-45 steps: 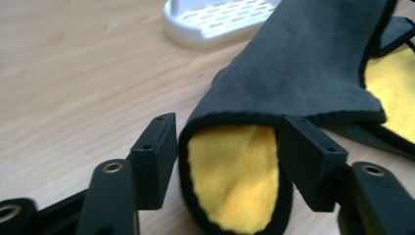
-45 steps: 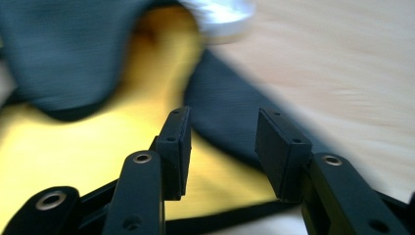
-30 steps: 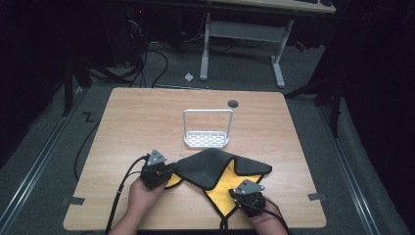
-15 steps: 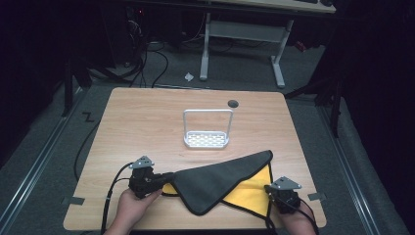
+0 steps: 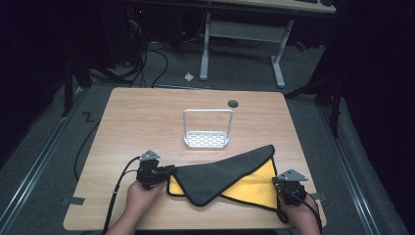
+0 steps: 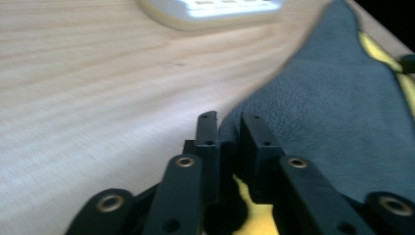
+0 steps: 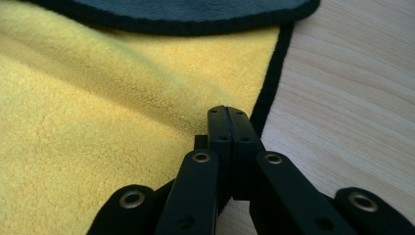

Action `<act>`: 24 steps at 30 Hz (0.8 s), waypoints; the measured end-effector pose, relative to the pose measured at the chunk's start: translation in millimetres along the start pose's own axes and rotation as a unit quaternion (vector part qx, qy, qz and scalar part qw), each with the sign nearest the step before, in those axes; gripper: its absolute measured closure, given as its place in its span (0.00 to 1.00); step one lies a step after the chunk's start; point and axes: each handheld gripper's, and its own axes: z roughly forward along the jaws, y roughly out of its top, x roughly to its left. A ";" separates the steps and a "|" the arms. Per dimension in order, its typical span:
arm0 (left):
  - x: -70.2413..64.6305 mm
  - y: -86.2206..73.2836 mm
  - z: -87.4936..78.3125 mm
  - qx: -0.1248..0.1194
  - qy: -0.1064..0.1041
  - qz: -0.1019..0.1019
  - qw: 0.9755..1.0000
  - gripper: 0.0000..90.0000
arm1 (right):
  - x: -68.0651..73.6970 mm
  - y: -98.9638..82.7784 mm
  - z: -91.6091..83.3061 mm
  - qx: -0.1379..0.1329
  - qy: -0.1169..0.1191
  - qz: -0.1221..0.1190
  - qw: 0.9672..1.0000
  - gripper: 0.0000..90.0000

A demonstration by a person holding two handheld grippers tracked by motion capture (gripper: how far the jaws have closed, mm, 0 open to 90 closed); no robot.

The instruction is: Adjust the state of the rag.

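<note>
A cloth [image 5: 220, 176], dark grey on one face and yellow on the other with a black hem, lies stretched across the front of the wooden table [image 5: 147, 122]. The grey half is folded over the yellow. My left gripper [image 5: 169, 170] is at the cloth's left corner. In the left gripper view its jaws [image 6: 229, 117] have just been opening and stand slightly apart, with the grey cloth [image 6: 333, 112] corner in the gap. My right gripper [image 5: 275, 182] is at the cloth's right edge. Its jaws [image 7: 228, 110] are shut on the yellow cloth [image 7: 98, 112] by the hem.
A white perforated tray with a wire hoop handle [image 5: 207, 139] stands just behind the cloth at mid-table, seen blurred as the white tray [image 6: 215, 10] in the left gripper view. A black round grommet [image 5: 233, 103] sits near the far edge. Cables trail off the front edge.
The right gripper has moved right with the cloth's edge, pulling the bunched cloth out into a long flat shape. The left gripper has shifted slightly left at the other corner.
</note>
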 end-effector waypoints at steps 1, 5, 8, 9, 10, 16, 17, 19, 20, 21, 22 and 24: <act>-0.2 -0.3 1.1 -0.002 0.013 0.005 1.000 0.81 | -0.5 0.4 0.4 0.001 0.002 0.001 1.000 1.00; -12.1 -2.1 -22.7 -0.031 0.040 0.011 0.999 0.62 | -0.3 0.0 0.9 -0.003 0.000 0.002 1.000 1.00; -36.4 -13.1 -48.4 -0.046 0.024 0.035 0.998 0.62 | -0.1 -0.1 1.1 -0.005 0.000 0.003 1.000 1.00; -44.4 -18.6 -52.7 -0.036 0.029 0.045 0.998 0.62 | 0.0 0.0 1.2 -0.005 -0.001 0.003 1.000 1.00; -50.0 -24.5 -55.1 -0.033 0.026 0.050 0.998 0.62 | 0.3 0.1 1.1 -0.003 -0.002 0.003 1.000 1.00; -58.2 -39.0 -21.1 0.040 0.033 0.084 0.995 0.71 | 1.4 0.2 1.2 -0.004 -0.005 0.001 1.000 1.00; -59.1 -40.1 -18.4 0.037 0.038 0.096 0.994 0.74 | 1.6 0.1 1.1 -0.003 -0.006 0.001 1.000 1.00; -58.8 -40.2 -17.4 0.039 0.048 0.102 0.993 0.95 | 1.6 -0.3 1.1 -0.006 -0.005 0.002 1.000 1.00; -57.3 -41.0 -18.3 0.038 0.041 0.092 0.994 0.98 | 1.6 -0.5 1.1 -0.006 -0.005 0.002 1.000 1.00; -56.8 -42.4 -20.2 0.038 0.038 0.086 0.995 0.99 | 1.6 -0.6 1.1 -0.006 -0.004 0.003 1.000 1.00; -57.4 -44.3 -23.0 0.042 0.034 0.082 0.995 1.00 | 1.7 -0.7 1.1 -0.006 -0.005 0.003 1.000 1.00; -60.2 -49.9 -30.0 0.049 0.028 0.079 0.995 1.00 | 2.1 -1.4 0.4 -0.007 -0.005 0.002 1.000 1.00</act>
